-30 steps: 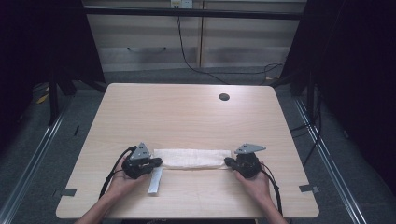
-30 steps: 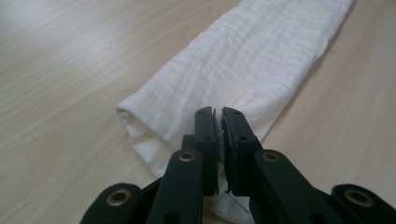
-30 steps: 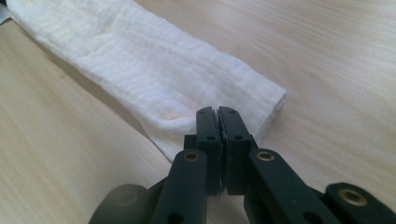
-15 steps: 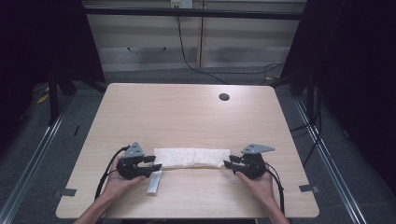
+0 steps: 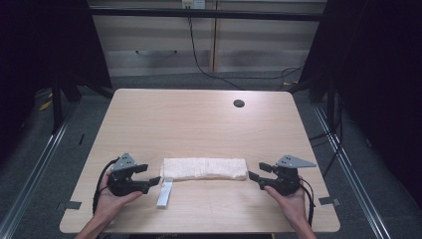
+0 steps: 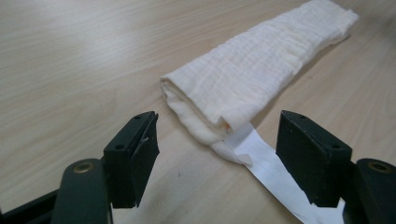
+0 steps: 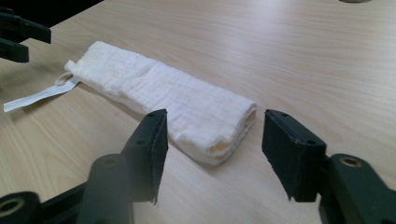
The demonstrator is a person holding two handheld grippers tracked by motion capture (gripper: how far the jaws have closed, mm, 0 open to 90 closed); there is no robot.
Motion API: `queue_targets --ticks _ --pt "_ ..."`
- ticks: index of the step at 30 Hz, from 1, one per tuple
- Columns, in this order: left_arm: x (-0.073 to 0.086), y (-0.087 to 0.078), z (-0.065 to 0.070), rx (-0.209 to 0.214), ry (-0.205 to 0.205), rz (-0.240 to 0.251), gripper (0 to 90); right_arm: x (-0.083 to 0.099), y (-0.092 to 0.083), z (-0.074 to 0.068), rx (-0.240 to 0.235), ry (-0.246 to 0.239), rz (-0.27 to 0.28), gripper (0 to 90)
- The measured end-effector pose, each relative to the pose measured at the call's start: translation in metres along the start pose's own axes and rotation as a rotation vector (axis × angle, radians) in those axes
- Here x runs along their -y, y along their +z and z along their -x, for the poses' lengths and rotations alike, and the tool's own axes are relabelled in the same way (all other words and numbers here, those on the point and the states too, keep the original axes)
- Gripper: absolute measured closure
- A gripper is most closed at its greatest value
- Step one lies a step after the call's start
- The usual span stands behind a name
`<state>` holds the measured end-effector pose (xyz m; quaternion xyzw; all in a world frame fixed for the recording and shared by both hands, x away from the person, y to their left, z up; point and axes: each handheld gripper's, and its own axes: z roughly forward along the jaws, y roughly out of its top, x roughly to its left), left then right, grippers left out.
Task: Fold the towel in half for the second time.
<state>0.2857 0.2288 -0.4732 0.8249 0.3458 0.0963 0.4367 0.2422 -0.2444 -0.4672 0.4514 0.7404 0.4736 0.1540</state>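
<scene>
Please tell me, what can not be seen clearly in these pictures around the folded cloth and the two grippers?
- Inner layers of the folded cloth: hidden by its own folds, all views.
- End of the white strap: left gripper view, cut off by the bottom edge behind a jaw.
- Dark round spot on the table: high view, too small to tell hole or cap.
- Person's forearms: cut off by the bottom edge, high view.

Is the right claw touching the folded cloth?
Apart. The right gripper view shows bare table between the right gripper's open fingers and the cloth.

Folded cloth, open right tool just short
</scene>
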Motion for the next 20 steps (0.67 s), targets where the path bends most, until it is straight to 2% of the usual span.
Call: queue_targets --ticks 3,5,10,12,14,17,19,20 --pt "0.005 -0.005 0.004 0.005 0.016 -0.018 24.2 0.006 -0.008 0.003 0.026 0.011 -0.002 37.2" --pt "0.008 -0.009 0.004 0.001 0.011 -0.024 21.8 0.009 -0.013 0.006 0.043 0.022 0.000 34.9" --pt "0.015 -0.020 -0.009 -0.024 -0.030 -0.016 17.9 0.015 -0.026 0.016 0.084 0.044 0.016 34.4" --pt "0.018 -0.024 -0.016 -0.041 -0.063 0.001 17.3 0.014 -0.032 0.021 0.105 0.051 0.037 34.3" --pt "0.019 -0.025 -0.018 -0.084 -0.077 0.011 17.3 0.015 -0.036 0.024 0.126 0.052 0.047 34.3" --pt "0.021 -0.023 -0.019 -0.039 -0.083 0.009 17.4 0.018 -0.040 0.029 0.140 0.061 0.049 33.8" --pt "0.022 -0.023 -0.018 -0.030 -0.053 0.009 17.5 0.022 -0.039 0.032 0.154 0.076 0.037 32.0" --pt "0.022 -0.024 -0.018 -0.032 -0.055 0.016 17.6 0.024 -0.038 0.033 0.162 0.077 0.030 32.0"
